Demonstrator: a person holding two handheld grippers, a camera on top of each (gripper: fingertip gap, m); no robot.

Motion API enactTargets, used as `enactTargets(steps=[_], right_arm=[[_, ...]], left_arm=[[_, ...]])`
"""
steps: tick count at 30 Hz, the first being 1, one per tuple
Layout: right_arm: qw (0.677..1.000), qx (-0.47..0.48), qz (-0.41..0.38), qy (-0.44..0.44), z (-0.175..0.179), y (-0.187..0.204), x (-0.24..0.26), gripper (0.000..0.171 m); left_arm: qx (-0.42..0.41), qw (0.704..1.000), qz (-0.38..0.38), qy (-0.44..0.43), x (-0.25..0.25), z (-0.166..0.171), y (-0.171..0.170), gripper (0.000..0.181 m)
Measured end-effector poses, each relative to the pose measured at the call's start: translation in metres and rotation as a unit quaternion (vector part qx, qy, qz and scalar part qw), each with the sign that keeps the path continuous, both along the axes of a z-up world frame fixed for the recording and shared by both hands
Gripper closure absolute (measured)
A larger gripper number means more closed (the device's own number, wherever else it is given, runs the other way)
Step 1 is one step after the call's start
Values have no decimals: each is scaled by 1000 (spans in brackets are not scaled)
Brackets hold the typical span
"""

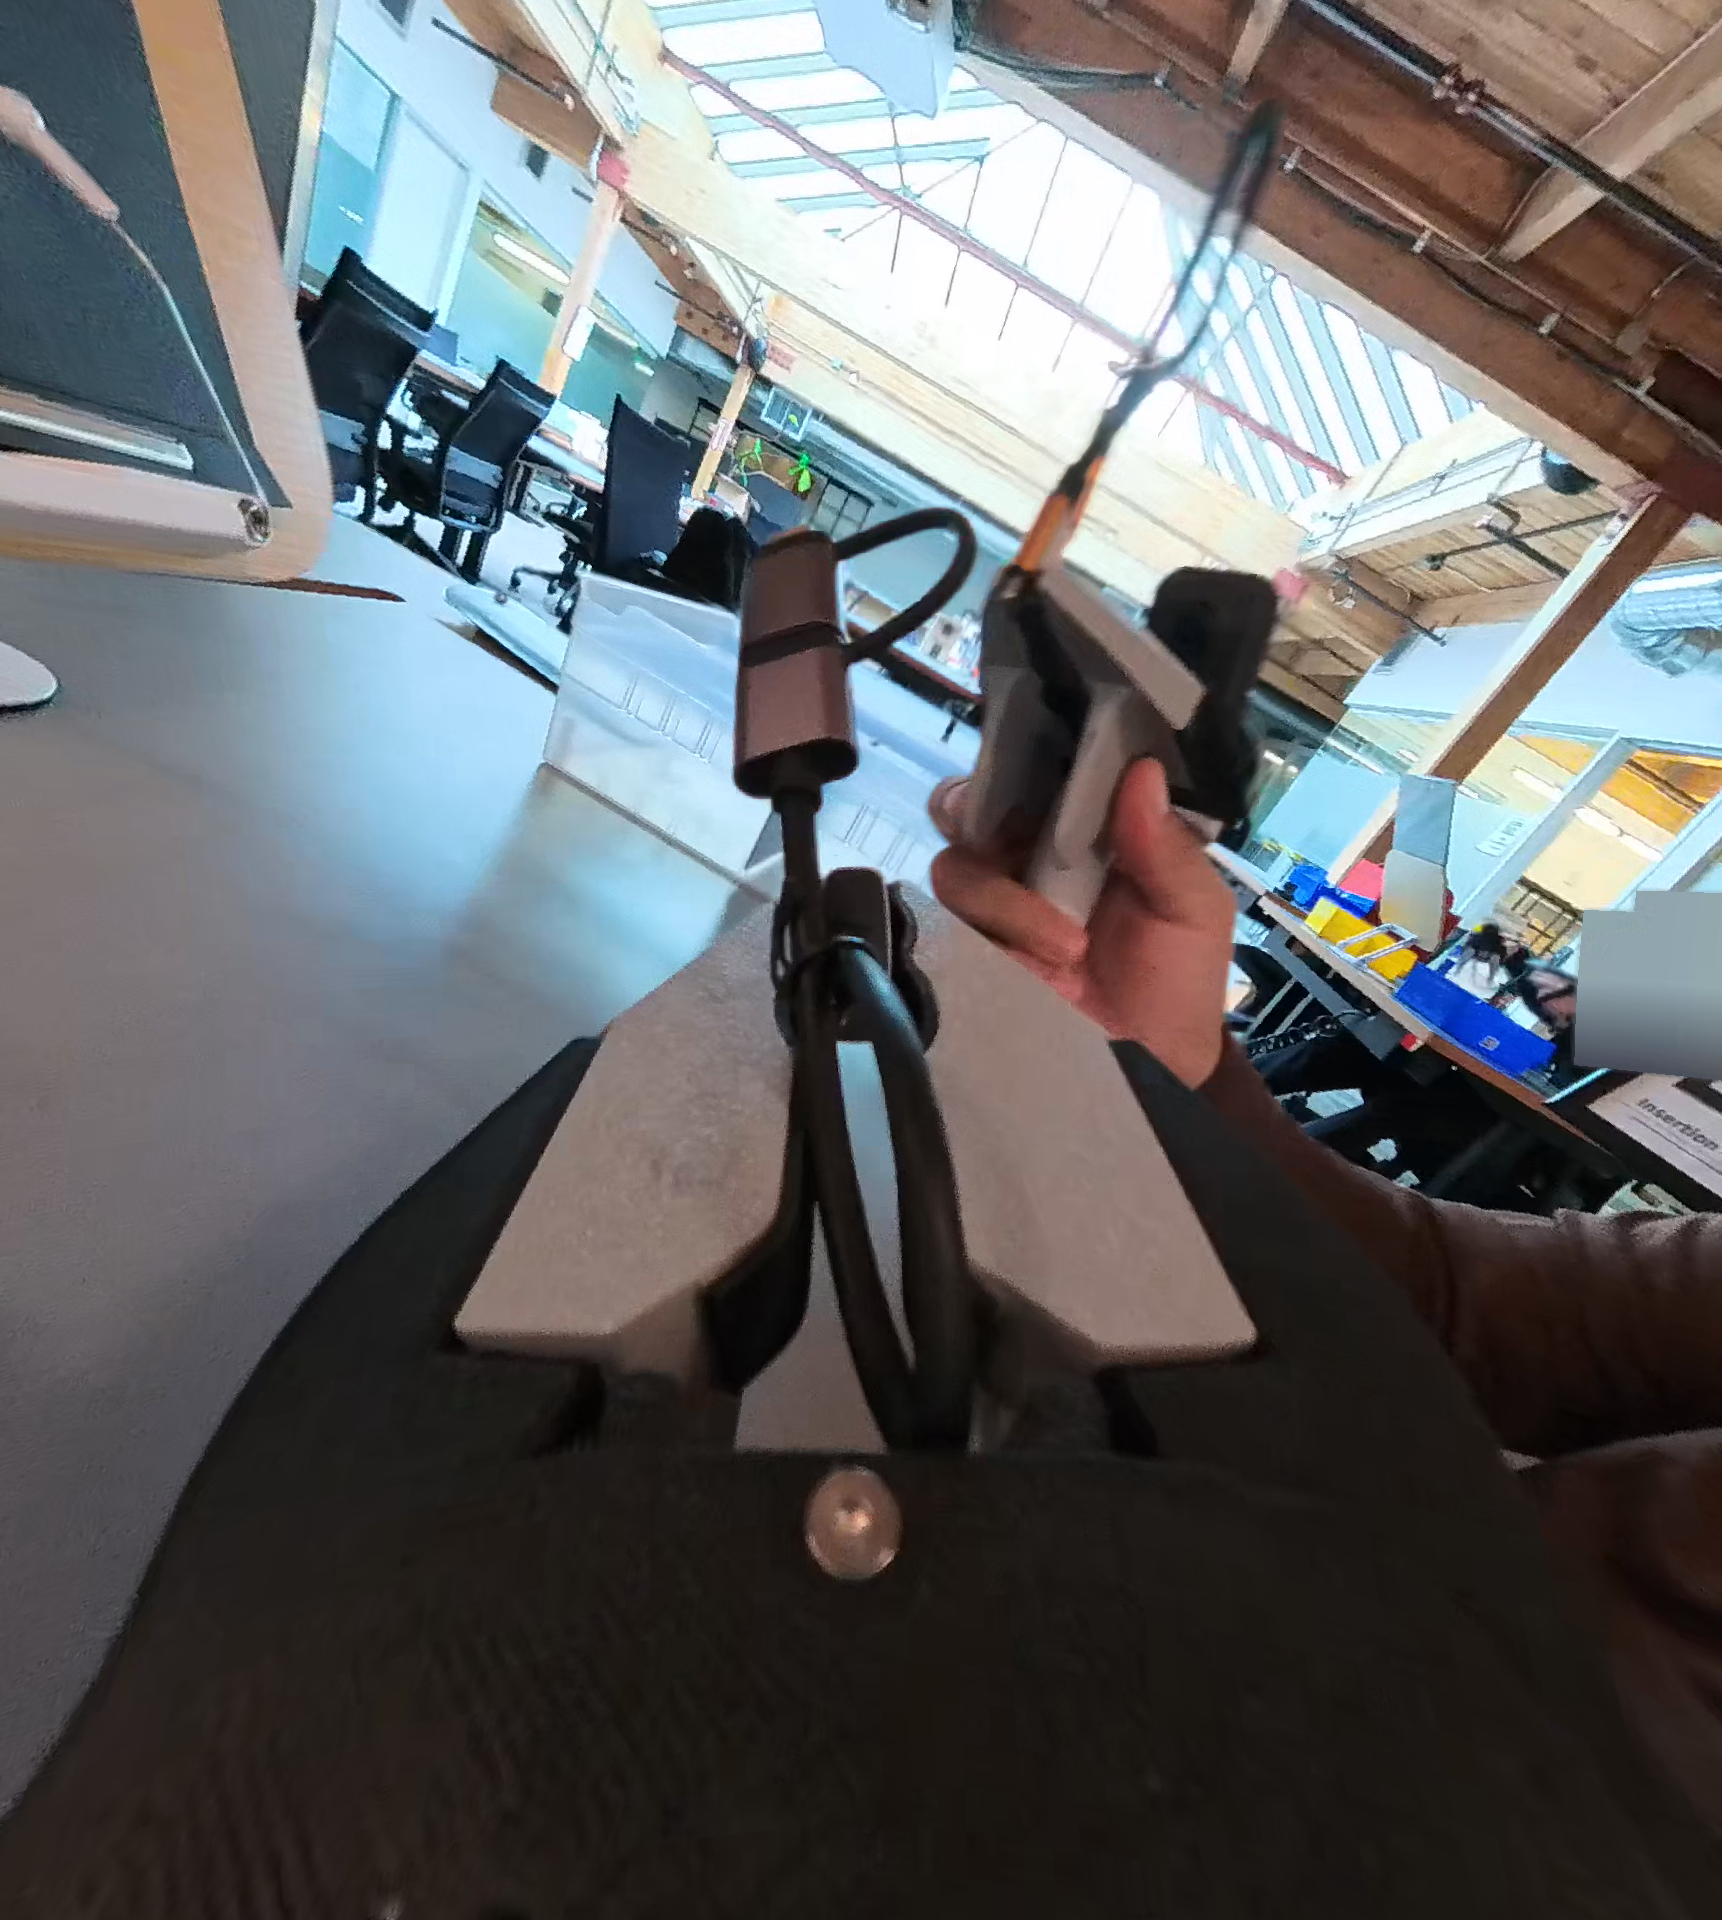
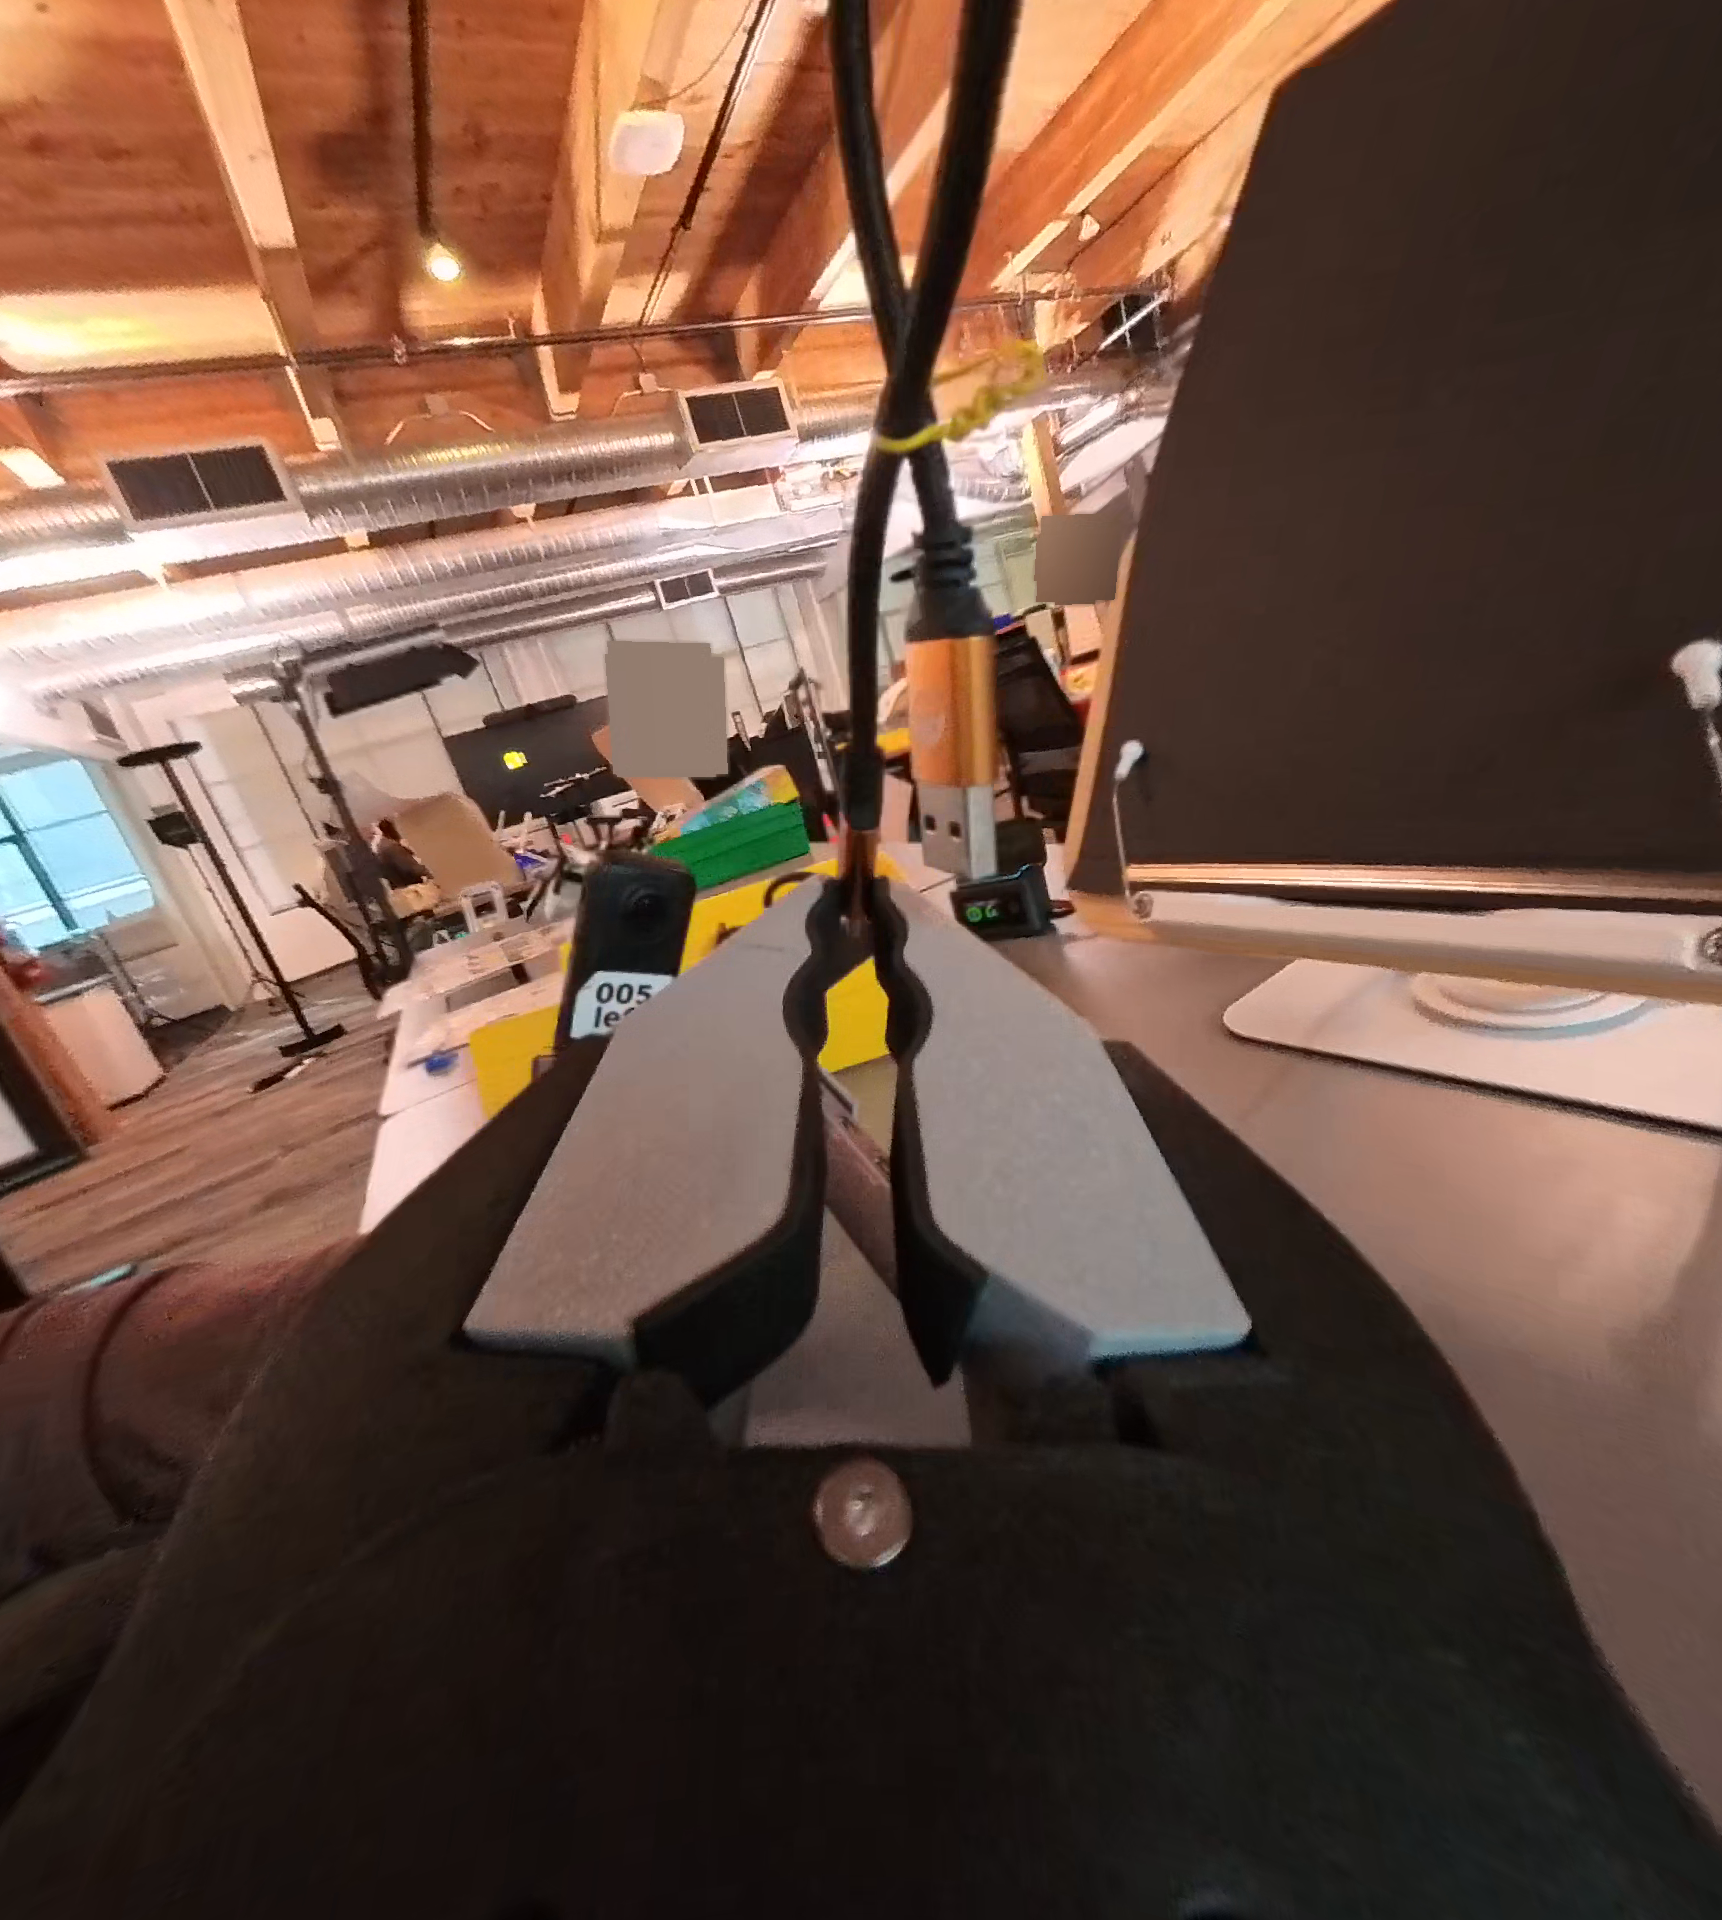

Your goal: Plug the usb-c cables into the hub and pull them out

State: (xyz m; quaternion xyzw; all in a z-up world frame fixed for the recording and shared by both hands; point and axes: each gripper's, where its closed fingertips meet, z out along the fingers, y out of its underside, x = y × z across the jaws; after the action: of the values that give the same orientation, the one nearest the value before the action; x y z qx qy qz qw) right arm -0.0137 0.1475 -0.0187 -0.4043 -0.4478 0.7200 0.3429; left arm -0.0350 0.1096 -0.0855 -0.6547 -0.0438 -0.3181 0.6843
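Left gripper (image 1: 852, 920): jaws narrow, clamped on a looped black lead (image 1: 893, 1174) near its tips; the lead rises to a dark grey hub (image 1: 792, 665), which stands upright above the fingertips, clear of the grey table (image 1: 213, 935). A second short black lead curves from the hub's top end. Right gripper (image 1: 1028, 634): in the left wrist view it shows beside the hub, to its right and apart from it, carried in a hand (image 1: 1096, 914) with a brown sleeve; an orange-collared black cable (image 1: 1163, 343) runs upward from it. Right wrist view only: right gripper (image 2: 855, 914) jaws nearly closed, pinching the cable's small plug end (image 2: 859, 842) at the very tips; the plug tip itself is hidden between the pads. The black cable (image 2: 862, 312) doubles over, bound by a yellow twist tie (image 2: 971, 400), and its other end, an orange-sleeved flat metal plug (image 2: 950, 769), hangs just beside the tips. That view also shows a monitor back on a white stand (image 2: 1522, 997), a yellow bin (image 2: 732, 940) and a black camera (image 2: 628, 945); the hub does not appear there.
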Motion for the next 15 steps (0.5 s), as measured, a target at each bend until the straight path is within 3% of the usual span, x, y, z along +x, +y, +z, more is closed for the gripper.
enactTargets(steps=[5,10,13,15], right_arm=[[997,74,-22,14,27,13,55,169],[971,188,-143,-29,60,86,132,168],[932,268,-203,-136,47,138,171,168],[874,344,-256,-228,23,177,193,169]], left_arm=[[-29,998,6,59,8,-10,4,174],[-45,994,0,97,19,-13,6,174],[-58,994,4,94,17,-16,7,175],[-63,993,7,95,17,-17,7,175]])
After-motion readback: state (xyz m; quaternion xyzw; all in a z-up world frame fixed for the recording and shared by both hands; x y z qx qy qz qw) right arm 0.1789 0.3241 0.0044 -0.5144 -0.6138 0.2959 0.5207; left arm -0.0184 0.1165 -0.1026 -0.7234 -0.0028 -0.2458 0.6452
